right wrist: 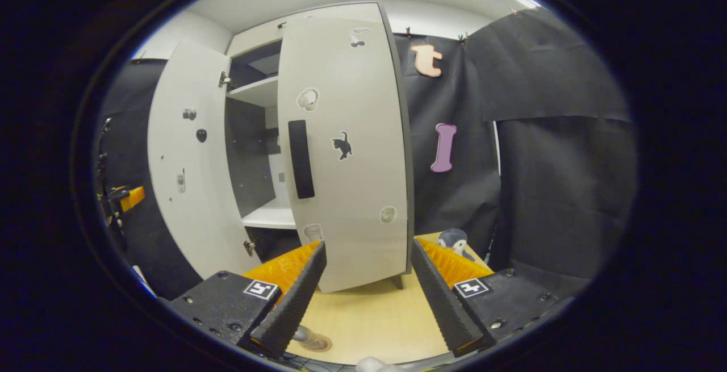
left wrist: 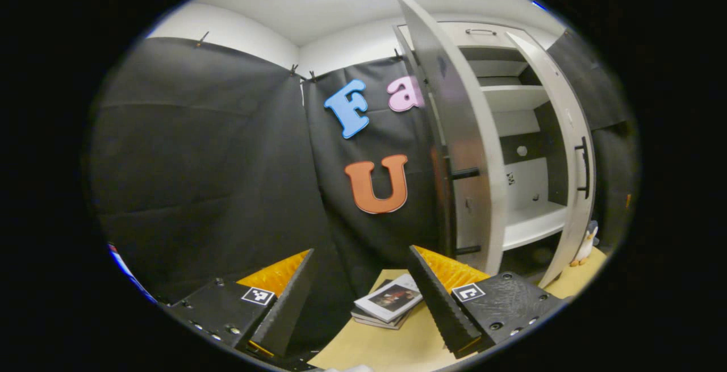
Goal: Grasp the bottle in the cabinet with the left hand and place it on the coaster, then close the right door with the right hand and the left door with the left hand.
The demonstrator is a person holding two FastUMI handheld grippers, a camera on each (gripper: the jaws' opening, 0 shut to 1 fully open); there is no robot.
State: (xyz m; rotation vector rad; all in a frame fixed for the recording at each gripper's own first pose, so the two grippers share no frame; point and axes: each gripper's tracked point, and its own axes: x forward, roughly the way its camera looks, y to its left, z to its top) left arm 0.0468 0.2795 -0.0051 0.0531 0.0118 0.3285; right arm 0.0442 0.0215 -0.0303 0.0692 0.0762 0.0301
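Right gripper view: cat sticker on right door, no legible writing

One cabinet with two open doors: left door, right door. Three shelves visible inside. One stack of books on one counter. One penguin toy at 3 o'clock of the cabinet. One coaster.

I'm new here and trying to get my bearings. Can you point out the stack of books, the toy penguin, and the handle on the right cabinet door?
stack of books [left wrist: 390,298], left gripper view, top cover.
toy penguin [right wrist: 454,240], right gripper view, its head.
right door handle [right wrist: 301,159], right gripper view, middle of the bar.
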